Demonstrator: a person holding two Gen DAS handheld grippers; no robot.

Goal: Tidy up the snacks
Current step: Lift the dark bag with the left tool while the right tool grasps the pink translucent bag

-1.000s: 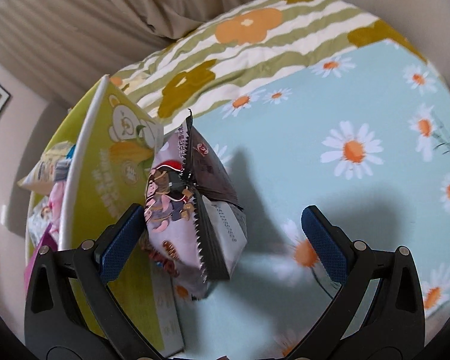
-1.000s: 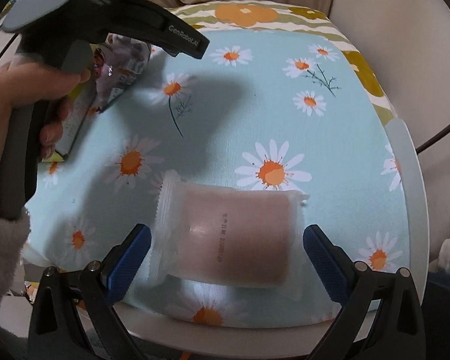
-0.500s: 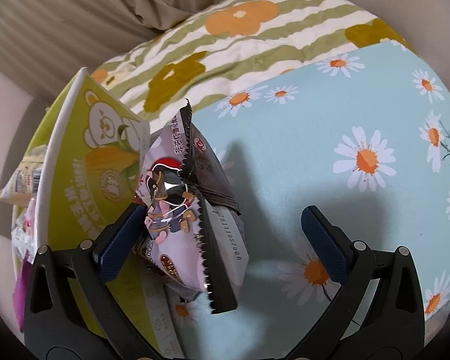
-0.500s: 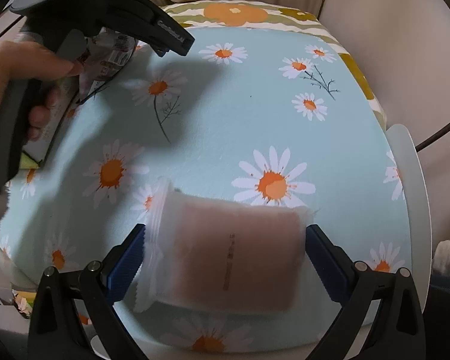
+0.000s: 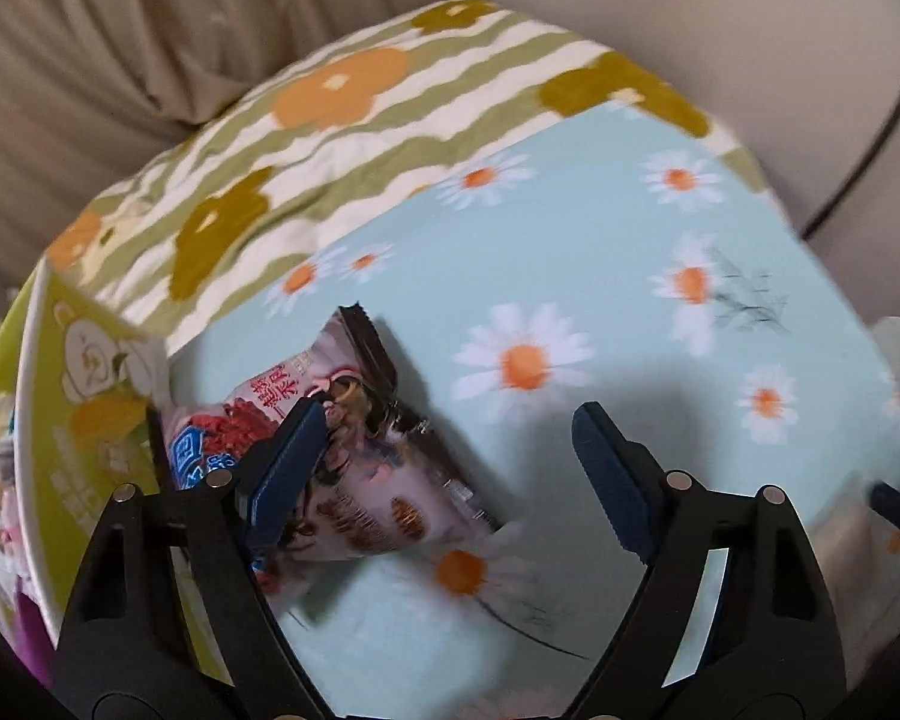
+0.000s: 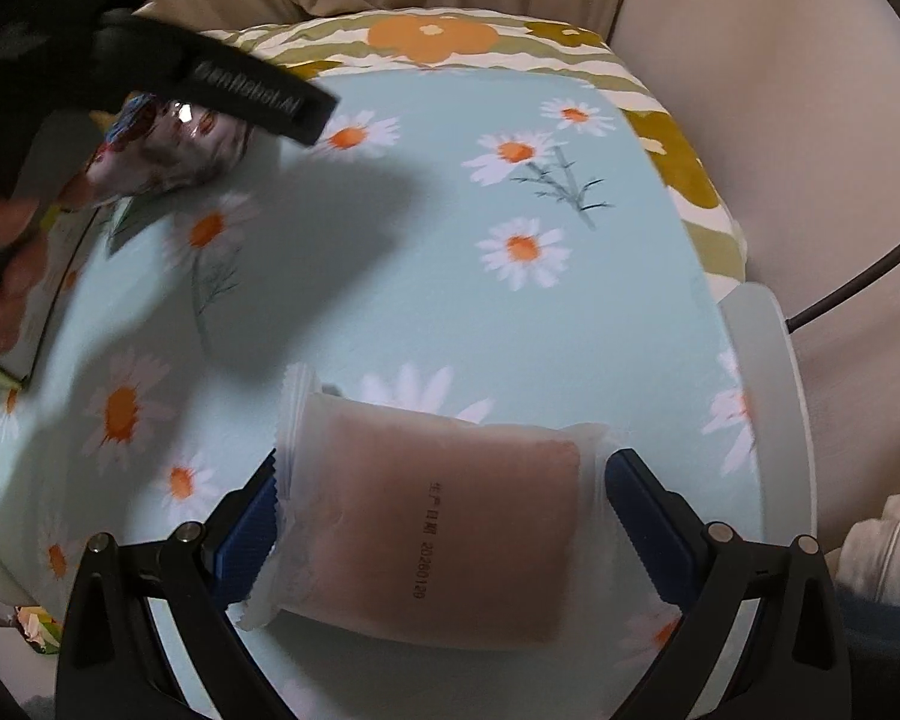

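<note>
Left gripper (image 5: 450, 438) closing — snack bag (image 5: 360, 468) tipped flat.

Work surface: pale blue cloth (image 6: 426, 276) printed with white, orange-centred daisies, lying flat. At its far edge a second cloth (image 5: 306, 138), wavy green and cream stripes with large orange and olive flowers, slightly rumpled. Beyond that, beige pleated curtain (image 5: 126, 60) fills the far left; plain off-white wall (image 6: 768, 120) on the far right. A thin dark cable (image 6: 858, 282) curves across the wall at right. White rounded table rim (image 6: 774, 396) shows on the right. Light soft; shadows fall across the blue cloth.
</note>
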